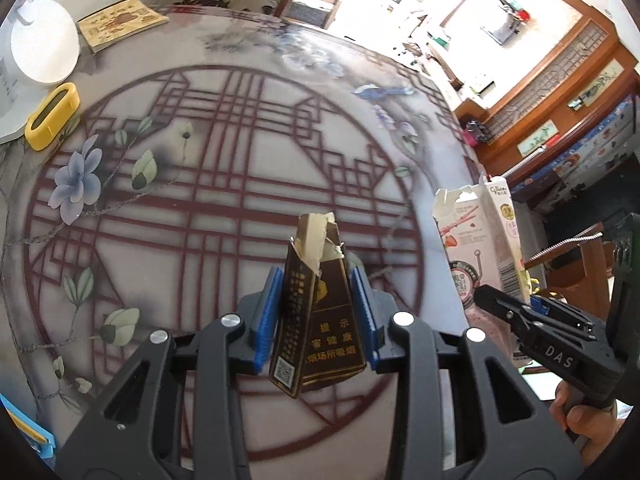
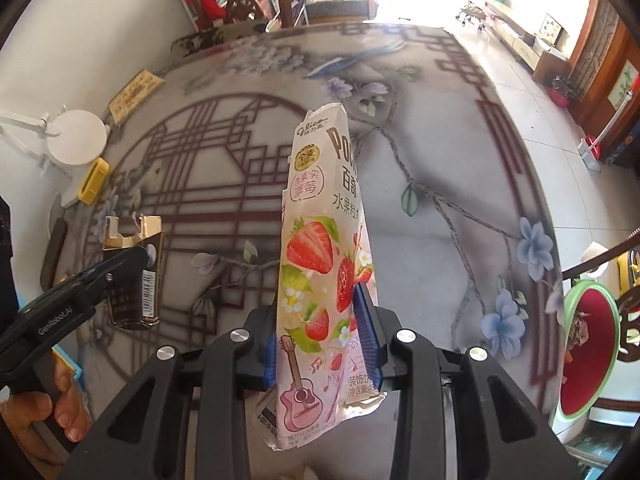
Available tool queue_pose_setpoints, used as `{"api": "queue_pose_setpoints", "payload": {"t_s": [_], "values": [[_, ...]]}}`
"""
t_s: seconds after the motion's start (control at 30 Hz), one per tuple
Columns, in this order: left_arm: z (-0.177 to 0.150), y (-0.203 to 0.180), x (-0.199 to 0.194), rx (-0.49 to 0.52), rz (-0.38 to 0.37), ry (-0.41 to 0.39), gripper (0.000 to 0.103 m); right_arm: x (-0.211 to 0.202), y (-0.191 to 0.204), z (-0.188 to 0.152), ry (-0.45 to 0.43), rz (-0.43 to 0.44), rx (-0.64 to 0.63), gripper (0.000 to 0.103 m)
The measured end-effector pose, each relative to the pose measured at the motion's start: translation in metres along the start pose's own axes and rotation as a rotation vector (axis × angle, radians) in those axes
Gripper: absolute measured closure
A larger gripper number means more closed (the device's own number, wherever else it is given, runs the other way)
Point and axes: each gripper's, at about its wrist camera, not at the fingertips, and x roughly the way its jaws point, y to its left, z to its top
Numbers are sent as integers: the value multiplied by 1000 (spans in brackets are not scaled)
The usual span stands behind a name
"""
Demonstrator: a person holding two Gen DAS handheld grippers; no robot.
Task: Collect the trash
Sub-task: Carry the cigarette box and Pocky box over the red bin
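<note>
1. Cardboard, pink strawberry biscuit box (image 2: 324, 264): my right claw (image 2: 320, 340) pinches its lower half above the surface (image 2: 440, 208); light, crushable, so I grip gently.
2. Brown cigarette pack (image 1: 318, 304), torn on top: my left claw (image 1: 318, 316) clamps its middle; flimsy.

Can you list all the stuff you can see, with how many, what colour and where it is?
cigarette pack: one, brown, torn top, in the left gripper
snack box: one, pink with strawberries, in the right gripper
table: one, pale with red lattice and flowers, below both
yellow holder: one, yellow, far left of table
booklet: one, tan, far edge
left gripper: one, black, blue pads, shut
right gripper: one, black, blue pads, shut
</note>
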Motion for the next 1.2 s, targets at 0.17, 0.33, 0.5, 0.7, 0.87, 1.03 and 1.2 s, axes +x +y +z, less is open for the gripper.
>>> {"api": "queue_pose_setpoints", "payload": {"t_s": [0.17,0.33,0.5,0.7,0.87,1.03,1.2], "values": [[-5,-15,-12,36,-35,-16,69,-20,-4,-13,-30,-5,30,71],[-9,-35,-19,86,-63,-21,69,-42,-9,-28,-69,-20,61,71],[-12,-58,-25,144,-93,-27,69,-62,-22,-44,-107,-36,111,71],[-21,-87,-26,208,-134,-14,69,-81,-46,-66,-128,-60,185,71],[-30,-114,-25,253,-152,-5,69,-92,-68,-81,-143,-69,230,71],[-39,-137,-27,277,-144,-12,68,-97,-92,-91,-149,-52,252,71],[-49,-163,-24,294,-134,-4,68,-99,-122,-96,-149,-40,275,71]]}}
